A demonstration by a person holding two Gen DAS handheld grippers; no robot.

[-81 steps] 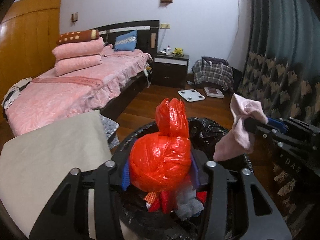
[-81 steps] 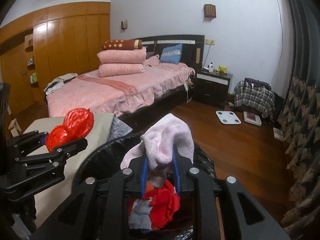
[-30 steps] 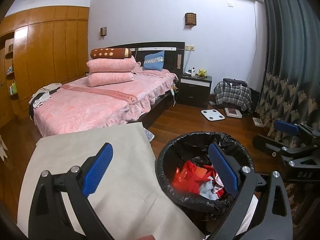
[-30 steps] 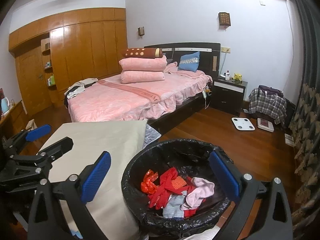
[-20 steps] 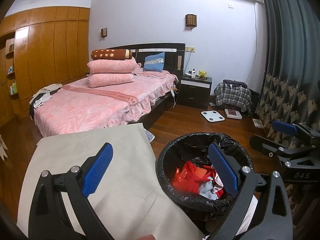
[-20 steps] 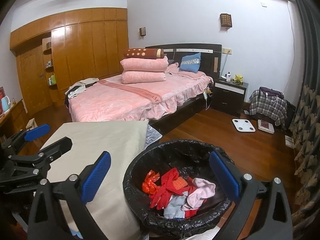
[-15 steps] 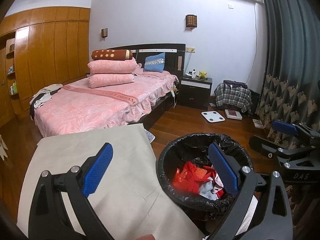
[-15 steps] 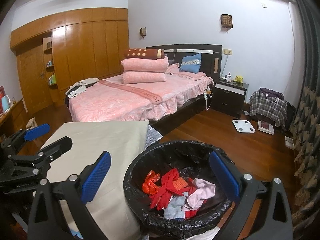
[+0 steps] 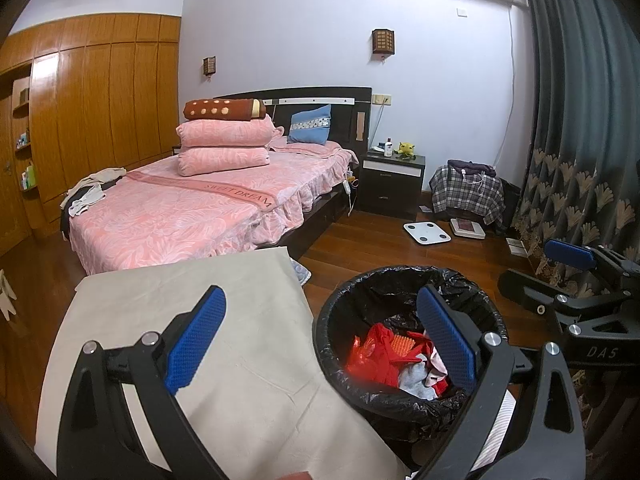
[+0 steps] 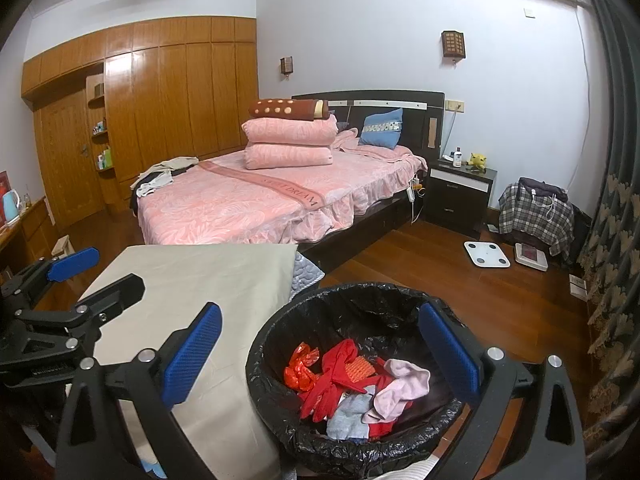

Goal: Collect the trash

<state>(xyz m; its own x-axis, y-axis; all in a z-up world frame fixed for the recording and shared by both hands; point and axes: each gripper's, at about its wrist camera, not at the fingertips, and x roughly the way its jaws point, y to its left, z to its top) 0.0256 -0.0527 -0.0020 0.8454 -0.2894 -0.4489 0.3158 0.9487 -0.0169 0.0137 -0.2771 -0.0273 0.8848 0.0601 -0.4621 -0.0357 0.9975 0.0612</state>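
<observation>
The left hand-held gripper (image 9: 318,334) stands wide open with nothing between its blue pads (image 9: 196,338), framing the lower middle of its own view, and the right hand-held gripper (image 10: 320,350) is spread just as wide and just as empty, its pads straddling the mouth of the trash bin (image 10: 276,336) in the lower centre of the right wrist view. The trash now lies in that black-lined bin: a crumpled red bag (image 10: 301,365), a red glove-like piece (image 10: 334,376), a pink cloth (image 10: 400,390) and a grey scrap (image 10: 350,412), all below the rim. The bin stands just beside the grey-covered bench (image 9: 180,292), which fills the lower left of both views and shows no loose litter on the part in view. The step in hand looks like pulling clear after the drop and checking for anything left; to do it well, keep both sets of fingers apart and above the liner so they do not snag the plastic, and sweep the cameras over the bench and the wooden floor (image 9: 380,248) before reaching again. Against the frame from 2.7 seconds ago, the left gripper no longer clamps the red bag and the right no longer clamps the pink cloth; both pieces have gone into the bin, and both grippers have risen and backed off.
</observation>
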